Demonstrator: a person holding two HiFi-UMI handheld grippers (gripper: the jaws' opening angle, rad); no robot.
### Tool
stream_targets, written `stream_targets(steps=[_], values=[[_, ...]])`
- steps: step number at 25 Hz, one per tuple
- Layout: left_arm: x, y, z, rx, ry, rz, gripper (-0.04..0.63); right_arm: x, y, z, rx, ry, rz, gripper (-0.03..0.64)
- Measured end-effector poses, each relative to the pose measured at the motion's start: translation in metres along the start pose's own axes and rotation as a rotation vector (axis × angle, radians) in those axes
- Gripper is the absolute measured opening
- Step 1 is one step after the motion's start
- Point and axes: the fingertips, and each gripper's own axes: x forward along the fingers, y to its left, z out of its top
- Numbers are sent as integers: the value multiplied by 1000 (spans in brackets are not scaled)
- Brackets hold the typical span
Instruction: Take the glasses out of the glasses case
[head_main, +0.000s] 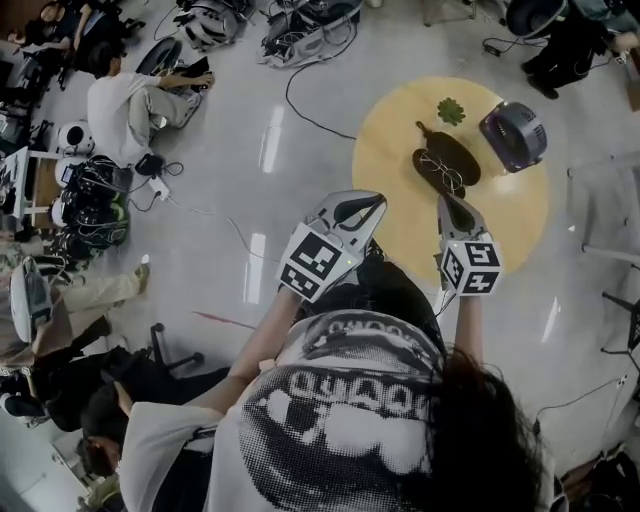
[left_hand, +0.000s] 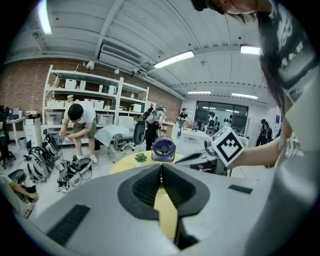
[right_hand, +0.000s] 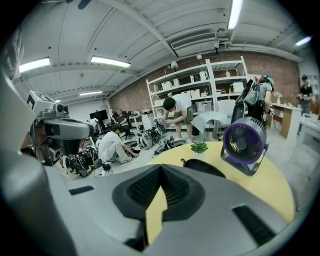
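A dark glasses case (head_main: 462, 152) lies open on the round yellow table (head_main: 390, 140), and thin wire-framed glasses (head_main: 441, 171) rest in it. My left gripper (head_main: 374, 201) hovers at the table's near left edge. Its jaws are shut with nothing between them, and in the left gripper view the left gripper (left_hand: 161, 168) points toward the table. My right gripper (head_main: 445, 202) is over the near part of the table, just short of the case, also shut and empty. The right gripper view shows the case (right_hand: 202, 167) just beyond the right gripper (right_hand: 160, 168).
A purple desk fan (head_main: 512, 135) stands at the table's right side, and a small green plant (head_main: 451, 110) sits behind the case. A person (head_main: 125, 105) sits on the floor at far left among cables and gear. White shelves (left_hand: 90, 95) line the brick wall.
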Motion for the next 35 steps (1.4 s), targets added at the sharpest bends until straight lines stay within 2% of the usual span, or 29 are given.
stream_targets(steps=[8,18,30,35], values=[[41,4,9,31,25,-36,17,17,-38,-19,98,26,-16,-6],[61,2,16,51,56,-91,17,33,-73,-33,83,88,-50,23],[102,9,21,109,95,-276,17,73,-106,-66,50,254,-72,174],[113,16,22,140,116,-358,17,93,-106,-72,-27,336,-66,212]])
